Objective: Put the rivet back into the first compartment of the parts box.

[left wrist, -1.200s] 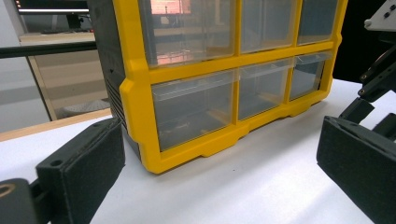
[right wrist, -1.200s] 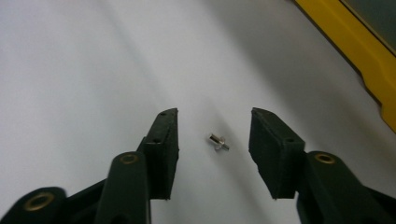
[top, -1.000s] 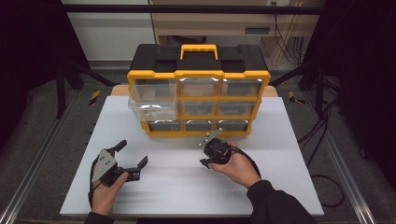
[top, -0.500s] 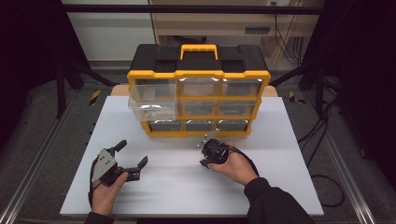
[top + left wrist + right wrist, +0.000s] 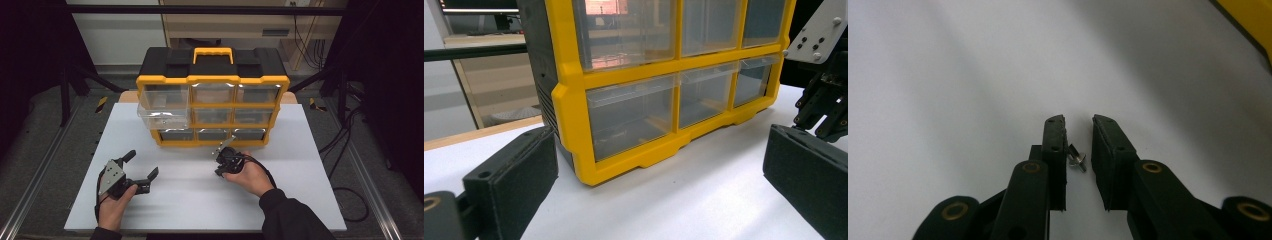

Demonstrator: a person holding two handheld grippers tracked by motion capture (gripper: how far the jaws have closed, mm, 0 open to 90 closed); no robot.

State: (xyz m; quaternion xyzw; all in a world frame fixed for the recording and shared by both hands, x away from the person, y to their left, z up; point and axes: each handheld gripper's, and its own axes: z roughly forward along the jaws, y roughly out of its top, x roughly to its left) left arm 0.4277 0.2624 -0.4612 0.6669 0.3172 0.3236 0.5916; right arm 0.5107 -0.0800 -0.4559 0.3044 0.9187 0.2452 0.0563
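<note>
Seen in the right gripper view: a small silver metal screw (image 5: 1077, 161) on the white tabletop (image 5: 948, 75) between the just-narrowing jaws of the right gripper (image 5: 1079, 131), touching the left pad, a gap at the other. Seen from above: left gripper (image 5: 141, 164) spread wide, empty, near the yellow-and-black plastic drawer organiser (image 5: 212, 82) with its top-left clear drawer (image 5: 162, 112) pulled out. Around: dark room, grey floor.

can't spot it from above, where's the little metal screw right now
In the right gripper view the screw lies on the white table between the right tool's jaws, which have just been closing, against the left-hand one with a gap to the other.
</note>
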